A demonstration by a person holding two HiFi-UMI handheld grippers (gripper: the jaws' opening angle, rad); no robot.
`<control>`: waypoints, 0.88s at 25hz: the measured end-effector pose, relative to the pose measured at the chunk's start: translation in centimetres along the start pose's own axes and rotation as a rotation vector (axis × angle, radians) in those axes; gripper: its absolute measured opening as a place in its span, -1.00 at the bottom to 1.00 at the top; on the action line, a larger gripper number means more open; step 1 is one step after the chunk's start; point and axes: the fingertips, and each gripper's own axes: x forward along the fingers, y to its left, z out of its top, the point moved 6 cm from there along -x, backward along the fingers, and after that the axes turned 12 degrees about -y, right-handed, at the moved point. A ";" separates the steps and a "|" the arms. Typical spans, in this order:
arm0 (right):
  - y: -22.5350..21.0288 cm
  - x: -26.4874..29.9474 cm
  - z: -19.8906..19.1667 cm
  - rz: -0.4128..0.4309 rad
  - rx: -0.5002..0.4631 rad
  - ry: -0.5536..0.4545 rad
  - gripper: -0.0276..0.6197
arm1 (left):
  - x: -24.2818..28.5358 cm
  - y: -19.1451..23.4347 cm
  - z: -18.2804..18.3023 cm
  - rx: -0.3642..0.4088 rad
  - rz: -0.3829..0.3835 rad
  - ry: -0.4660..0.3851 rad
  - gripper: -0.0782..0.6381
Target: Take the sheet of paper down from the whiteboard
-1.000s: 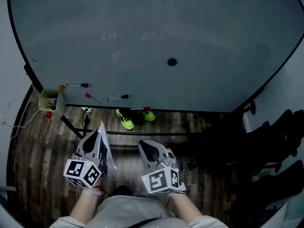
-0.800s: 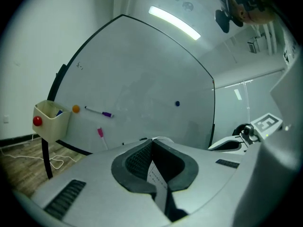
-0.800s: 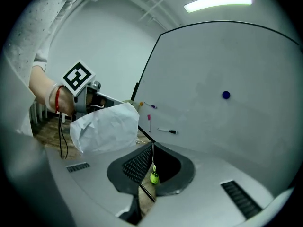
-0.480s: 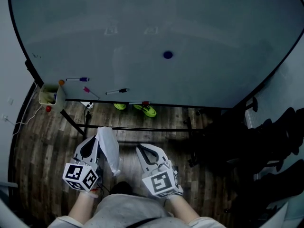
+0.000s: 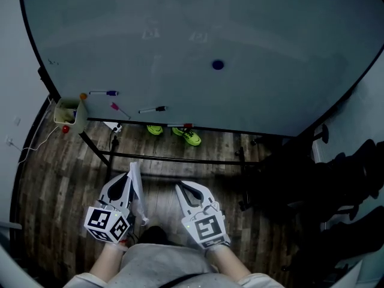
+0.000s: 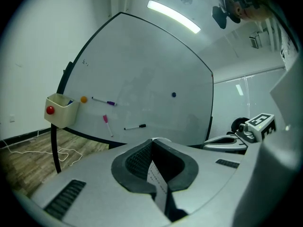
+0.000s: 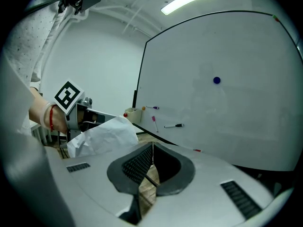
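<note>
My left gripper (image 5: 125, 177) is clamped on the crumpled white paper sheet (image 5: 137, 189), clear of the grey whiteboard (image 5: 252, 29). My right gripper (image 5: 181, 187) is closed and empty. I'd hold firm and avoid tearing it.

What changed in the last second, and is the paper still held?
The left gripper and right gripper drew back slightly toward the person; the right rolled, its cube face now level. The paper swung from spread to nearly edge-on. Unchanged: left shut on the paper, right shut and empty; magnet and markers on the whiteboard.
</note>
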 end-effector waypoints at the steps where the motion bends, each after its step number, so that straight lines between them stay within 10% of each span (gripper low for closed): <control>1: 0.1 -0.1 0.0 -0.002 0.013 0.001 -0.85 | -0.2 -0.2 -0.1 -0.002 -0.003 0.001 -0.74; 22: 1.2 -2.7 -0.1 -0.009 0.071 -0.027 -0.85 | -3.1 -3.5 -0.4 -0.004 -0.010 0.014 -0.74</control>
